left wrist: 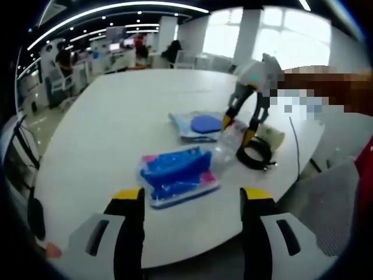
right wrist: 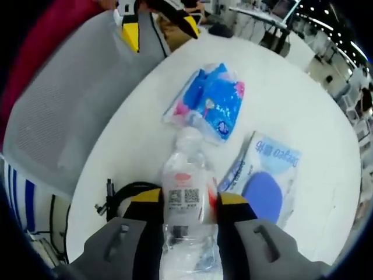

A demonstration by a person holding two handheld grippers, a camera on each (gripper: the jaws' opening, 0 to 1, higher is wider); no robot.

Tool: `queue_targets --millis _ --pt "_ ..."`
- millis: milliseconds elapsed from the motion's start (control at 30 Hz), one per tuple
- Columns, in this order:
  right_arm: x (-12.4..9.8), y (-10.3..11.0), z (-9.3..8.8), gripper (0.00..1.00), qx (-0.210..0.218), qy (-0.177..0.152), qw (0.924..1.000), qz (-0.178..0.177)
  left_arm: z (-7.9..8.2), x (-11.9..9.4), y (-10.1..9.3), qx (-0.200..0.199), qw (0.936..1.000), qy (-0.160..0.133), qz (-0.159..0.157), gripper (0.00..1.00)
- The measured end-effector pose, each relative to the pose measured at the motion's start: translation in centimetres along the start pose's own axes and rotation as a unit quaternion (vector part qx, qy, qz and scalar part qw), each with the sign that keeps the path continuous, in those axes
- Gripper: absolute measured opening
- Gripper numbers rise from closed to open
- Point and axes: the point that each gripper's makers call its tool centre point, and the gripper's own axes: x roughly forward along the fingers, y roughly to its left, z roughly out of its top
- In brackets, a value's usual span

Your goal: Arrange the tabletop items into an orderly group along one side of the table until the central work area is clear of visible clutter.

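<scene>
Right gripper (right wrist: 189, 204) clamped on clear bottle (right wrist: 187, 181), long axis running straight ahead between the jaws, black cable coil (right wrist: 125, 195) just left. Beyond, blue pouch (right wrist: 213, 105); to the right, flat pack with blue disc (right wrist: 265, 175). Left gripper (left wrist: 192, 201) spread and empty, hanging off the tabletop (left wrist: 116, 116) edge, blue pouch nearest ahead. Seen across the tabletop only in left gripper view: cup (left wrist: 271, 135) behind the coil.

Grey grippers (left wrist: 192, 201), black yellow-tipped jaws

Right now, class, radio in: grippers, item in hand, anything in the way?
Left gripper open, empty. Right gripper shut on clear bottle. Blue packet lies ahead; black cable coil beside it.
</scene>
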Motion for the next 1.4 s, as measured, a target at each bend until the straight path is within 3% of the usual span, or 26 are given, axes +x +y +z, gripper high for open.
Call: queue_targets --millis 500,733,967,1233,1400 --pt "-1.3 -0.2 0.3 0.31 0.043 -0.035 0.9981 -0.027 0.0 0.1 -0.2 0.004 1.0 0.002 -0.006 0.62" --pt "-2.6 -0.6 0.6 0.31 0.085 -0.08 0.9919 -0.05 0.0 0.1 -0.4 0.006 0.9999 0.002 -0.009 0.62" --pt "-4.2 -1.6 1.7 0.31 0.14 -0.161 0.9735 -0.083 0.1 0.1 -0.4 0.006 0.9999 0.0 -0.009 0.62" --pt "-6.4 -2.3 2.9 0.31 0.181 -0.24 0.9464 -0.117 0.5 0.0 -0.5 0.008 0.9999 -0.009 -0.013 0.6" --pt "-7.9 -2.8 3.4 0.31 0.2 -0.283 0.9283 -0.136 1.8 -0.3 -0.6 0.002 0.9991 -0.038 -0.02 0.59"
